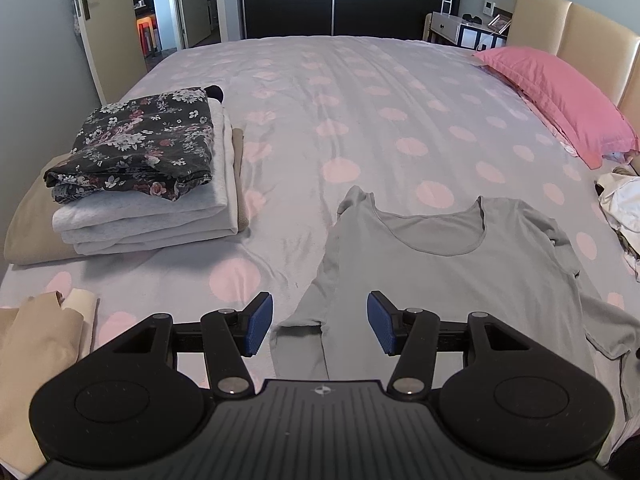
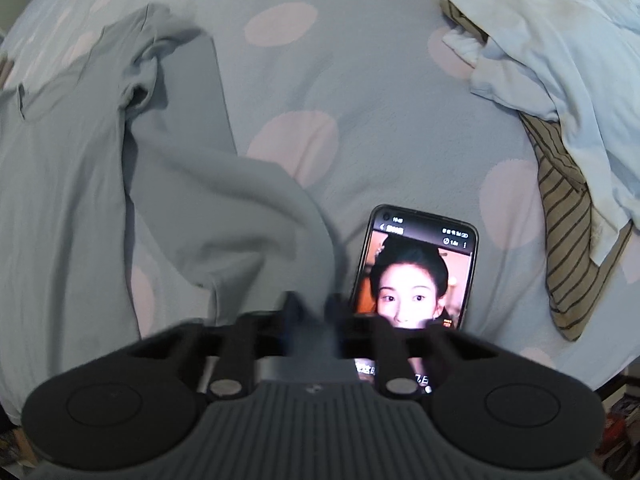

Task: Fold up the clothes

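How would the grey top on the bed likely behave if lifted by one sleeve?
The grey top would probably hang limp: its sleeve already lies creased. It looks thin, so likely light. It might drag over the bedsheet rather than slide off.

Left wrist view looks obliquely across the bed (image 1: pixel 360 80); right looks steeply down, close; both share the grey top (image 1: pixel 440 272).

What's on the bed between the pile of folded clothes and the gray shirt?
Nothing but bare bedsheet. In the left wrist view, only the lilac sheet with pink dots lies between the stack of folded clothes and the flat gray long-sleeved shirt.
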### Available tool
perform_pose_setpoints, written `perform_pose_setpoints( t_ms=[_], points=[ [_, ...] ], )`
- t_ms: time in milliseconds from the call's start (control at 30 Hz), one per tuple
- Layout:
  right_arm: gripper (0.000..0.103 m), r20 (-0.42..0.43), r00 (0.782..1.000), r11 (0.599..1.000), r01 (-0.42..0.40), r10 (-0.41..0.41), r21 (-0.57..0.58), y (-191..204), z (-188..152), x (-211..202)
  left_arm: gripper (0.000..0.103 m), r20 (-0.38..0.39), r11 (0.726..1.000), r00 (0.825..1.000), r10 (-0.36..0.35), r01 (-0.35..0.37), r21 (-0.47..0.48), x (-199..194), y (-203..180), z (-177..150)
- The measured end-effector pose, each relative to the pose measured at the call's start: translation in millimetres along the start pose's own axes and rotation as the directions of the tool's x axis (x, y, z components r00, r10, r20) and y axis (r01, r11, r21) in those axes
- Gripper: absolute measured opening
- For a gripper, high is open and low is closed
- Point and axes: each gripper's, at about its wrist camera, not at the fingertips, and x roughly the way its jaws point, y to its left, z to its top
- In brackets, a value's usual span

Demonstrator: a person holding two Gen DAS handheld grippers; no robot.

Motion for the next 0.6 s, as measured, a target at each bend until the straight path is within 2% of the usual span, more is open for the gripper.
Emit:
perform_pose_setpoints(
  t_ms=[133,267,433,600],
  points=[
    [0.005,0.04,0.999,0.999,0.011,-0.012,0.032,-3.6,-0.5,-12.1,0.05,0.006,1.0,1.0,0.006,-0.006,-0.012,-3.1,4.4,-1.0],
    [0.005,0.071,0.997,0.993,0.024,-0.033,0.118,-23.2,0.6,-26.8,0.051,0.011,1.0,1.0,0.011,-0.011,-0.026,-5.2,10.2,-2.0],
    [0.004,0.063,0.992,0.979,0.1,-0.113,0.178,-43.7,8.8,-37.3,0.051,0.011,0.999,1.0,0.022,-0.021,-0.046,-5.1,16.7,-1.0],
    [0.004,0.063,0.981,0.968,0.171,-0.185,0.182,-56.2,23.2,-46.9,0.051,0.013,0.998,1.0,0.027,-0.026,-0.049,-5.4,17.8,0.0]
  ],
)
